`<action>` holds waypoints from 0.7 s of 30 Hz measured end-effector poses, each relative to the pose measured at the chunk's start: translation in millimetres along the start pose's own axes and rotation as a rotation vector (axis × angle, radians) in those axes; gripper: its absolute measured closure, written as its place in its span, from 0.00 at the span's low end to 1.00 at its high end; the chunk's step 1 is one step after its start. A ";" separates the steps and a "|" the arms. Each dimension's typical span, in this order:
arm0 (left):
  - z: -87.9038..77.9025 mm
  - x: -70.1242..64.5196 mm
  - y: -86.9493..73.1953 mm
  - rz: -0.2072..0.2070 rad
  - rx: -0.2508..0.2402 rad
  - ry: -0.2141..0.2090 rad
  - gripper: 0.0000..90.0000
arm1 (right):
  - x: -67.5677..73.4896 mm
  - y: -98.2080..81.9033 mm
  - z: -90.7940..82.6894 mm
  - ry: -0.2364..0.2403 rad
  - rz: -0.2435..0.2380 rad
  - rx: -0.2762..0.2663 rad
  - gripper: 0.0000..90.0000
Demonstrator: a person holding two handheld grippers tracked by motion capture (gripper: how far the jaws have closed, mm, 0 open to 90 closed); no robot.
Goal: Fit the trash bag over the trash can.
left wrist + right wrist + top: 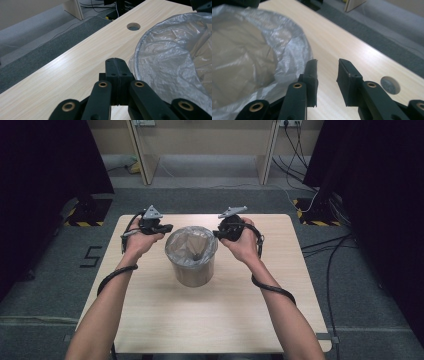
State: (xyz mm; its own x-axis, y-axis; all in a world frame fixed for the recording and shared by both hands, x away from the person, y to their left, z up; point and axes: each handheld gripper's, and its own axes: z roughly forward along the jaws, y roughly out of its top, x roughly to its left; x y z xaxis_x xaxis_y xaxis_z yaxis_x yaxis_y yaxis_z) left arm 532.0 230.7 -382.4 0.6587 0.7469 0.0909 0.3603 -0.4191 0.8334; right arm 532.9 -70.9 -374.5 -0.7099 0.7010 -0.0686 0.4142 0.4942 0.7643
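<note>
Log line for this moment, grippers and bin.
left gripper: shut, empty, beside bin rim | right gripper: open, empty, beside rim | bin: upright mid-table, bag liner fitted

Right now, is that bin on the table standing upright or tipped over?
Upright. The bin stands on its base on the table, round mouth facing up, clear liner folded over its rim.

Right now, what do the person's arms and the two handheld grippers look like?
Both forearms are bare, with no sleeves or gloves. The left gripper and right gripper are black, each topped by a grey three-cornered plate, and a black cable loops from each along the forearm. In the gripper views the jaws are matte black blocks on black links with brass-coloured pivot pins.
</note>
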 end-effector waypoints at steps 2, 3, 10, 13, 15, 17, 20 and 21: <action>-0.6 -1.0 0.3 0.004 -0.002 -0.003 0.99 | 0.4 -1.1 0.7 0.008 0.006 -0.002 0.79; -0.6 -1.8 0.7 0.006 -0.004 -0.004 0.99 | 0.4 -0.7 0.6 0.007 0.006 0.001 0.78; -0.7 -4.4 4.0 0.018 -0.012 -0.006 0.99 | -1.2 3.3 -7.1 -0.002 0.031 -0.034 0.78; -1.5 -4.3 4.0 0.022 -0.011 -0.002 0.99 | -2.8 2.5 -10.2 0.005 0.039 -0.038 0.78; -2.1 -3.8 3.9 0.022 -0.017 0.002 0.98 | -3.0 1.6 -11.9 0.015 0.045 -0.043 0.78; -3.4 -3.7 4.1 0.023 -0.020 0.005 0.97 | -2.3 0.5 -13.0 0.024 0.045 -0.032 0.79; -6.6 -4.4 4.6 0.027 -0.034 0.007 0.94 | -0.4 -0.5 -13.7 0.044 0.051 -0.031 0.80; -8.5 -4.5 4.9 0.029 -0.037 0.009 0.93 | 0.2 -0.3 -14.7 0.047 0.054 -0.035 0.80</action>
State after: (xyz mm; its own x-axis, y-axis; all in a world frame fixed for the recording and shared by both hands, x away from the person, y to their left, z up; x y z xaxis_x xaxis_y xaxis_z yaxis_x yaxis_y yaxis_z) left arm 525.2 229.7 -374.1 0.6625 0.7394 0.1201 0.3162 -0.4214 0.8500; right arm 524.2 -78.4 -365.3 -0.7134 0.7007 0.0027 0.4326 0.4374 0.7884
